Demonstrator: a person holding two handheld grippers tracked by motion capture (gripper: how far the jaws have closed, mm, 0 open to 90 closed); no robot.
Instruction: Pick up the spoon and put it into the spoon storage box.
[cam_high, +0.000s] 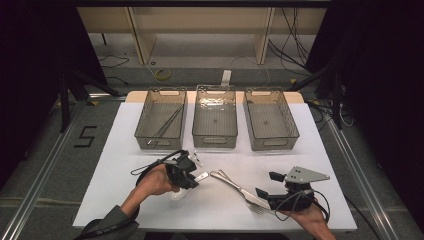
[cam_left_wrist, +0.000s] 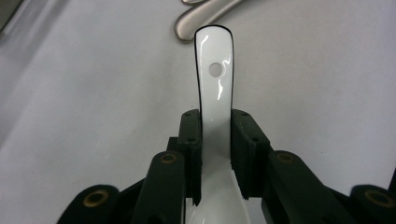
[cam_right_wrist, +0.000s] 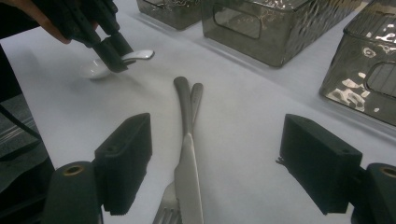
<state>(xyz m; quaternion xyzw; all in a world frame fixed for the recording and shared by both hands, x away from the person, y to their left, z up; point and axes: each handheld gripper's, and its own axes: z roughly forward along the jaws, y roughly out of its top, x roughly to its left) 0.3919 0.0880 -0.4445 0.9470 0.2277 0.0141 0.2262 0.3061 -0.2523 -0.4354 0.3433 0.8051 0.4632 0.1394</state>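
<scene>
1. Spoon (cam_left_wrist: 214, 79), white and glossy, sits on the near left part of the white table (cam_high: 125, 150), its handle clamped between the pads of the left gripper (cam_high: 186, 172); the bowl seems just off or barely on the surface.
2. Judged step: the pick-up of the spoon, grasp made, lift beginning.
3. Right gripper (cam_right_wrist: 215, 163) hovers at the near right with its jaws spread wide and holding nothing, above the knife (cam_right_wrist: 187, 172) and fork (cam_right_wrist: 169, 212) lying crossed.
4. Three mesh bins stand along the far side; the left bin (cam_high: 161, 119) holds thin utensils, the middle bin (cam_high: 215, 117) and right bin (cam_high: 270, 120) look bare.
5. Next move probably calls for raising the spoon clear and carrying it far to a bin, keeping the handle from slipping.
</scene>
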